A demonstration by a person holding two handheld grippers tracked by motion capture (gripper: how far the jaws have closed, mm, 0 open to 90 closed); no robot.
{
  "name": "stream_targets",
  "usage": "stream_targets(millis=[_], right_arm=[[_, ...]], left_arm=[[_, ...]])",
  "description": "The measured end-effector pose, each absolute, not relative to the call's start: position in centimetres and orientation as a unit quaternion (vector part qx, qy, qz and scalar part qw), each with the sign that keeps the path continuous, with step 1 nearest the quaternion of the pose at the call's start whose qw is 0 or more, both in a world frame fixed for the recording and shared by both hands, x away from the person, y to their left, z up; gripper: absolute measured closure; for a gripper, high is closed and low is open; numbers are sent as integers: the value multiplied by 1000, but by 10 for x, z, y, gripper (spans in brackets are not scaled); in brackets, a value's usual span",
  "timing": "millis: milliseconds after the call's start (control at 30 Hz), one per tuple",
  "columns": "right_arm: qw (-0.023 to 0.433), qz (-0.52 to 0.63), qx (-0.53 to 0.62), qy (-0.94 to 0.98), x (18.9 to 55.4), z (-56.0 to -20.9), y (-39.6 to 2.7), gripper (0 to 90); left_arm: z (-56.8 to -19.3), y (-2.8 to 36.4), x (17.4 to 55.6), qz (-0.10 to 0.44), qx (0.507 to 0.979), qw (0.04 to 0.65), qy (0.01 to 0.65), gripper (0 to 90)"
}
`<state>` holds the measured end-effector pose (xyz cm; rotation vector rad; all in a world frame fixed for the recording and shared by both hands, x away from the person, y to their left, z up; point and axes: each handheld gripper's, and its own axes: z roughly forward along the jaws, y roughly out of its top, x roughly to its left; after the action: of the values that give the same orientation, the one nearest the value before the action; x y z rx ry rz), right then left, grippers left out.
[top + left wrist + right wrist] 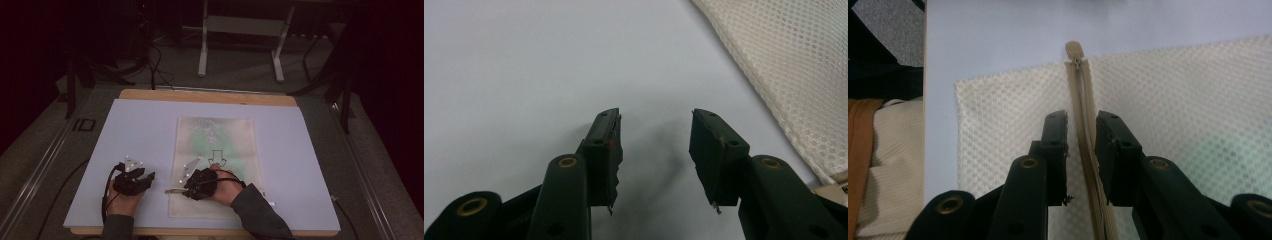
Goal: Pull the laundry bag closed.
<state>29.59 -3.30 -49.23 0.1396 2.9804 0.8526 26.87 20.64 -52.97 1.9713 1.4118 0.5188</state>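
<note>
Dim room; pale sheet covers the worktop (pixel 140 130). At frame centre lies a flat mesh laundry bag (pixel 215 165) with something green showing through. Right tongs (pixel 1081 131) straddle its beige zipper (pixel 1083 115), slightly apart, not clamped. Left tongs (pixel 655 135) gape empty beside it. Judging by this, zipping remains.

A wooden table (pixel 210 96) carries a pale sheet (pixel 140 130), with a mesh bag (pixel 215 145), seemingly zippered, on it.

Dim, grainy high view with dark corners; brighter, soft-shadowed close views.
</note>
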Motion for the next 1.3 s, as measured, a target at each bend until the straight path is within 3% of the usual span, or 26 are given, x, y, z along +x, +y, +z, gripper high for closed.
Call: stream_targets(millis=[1300], right_arm=[[21, 242, 36, 969, 302, -509, 38, 728]], left_arm=[[-530, 209, 269, 201, 748, 327, 542, 529]])
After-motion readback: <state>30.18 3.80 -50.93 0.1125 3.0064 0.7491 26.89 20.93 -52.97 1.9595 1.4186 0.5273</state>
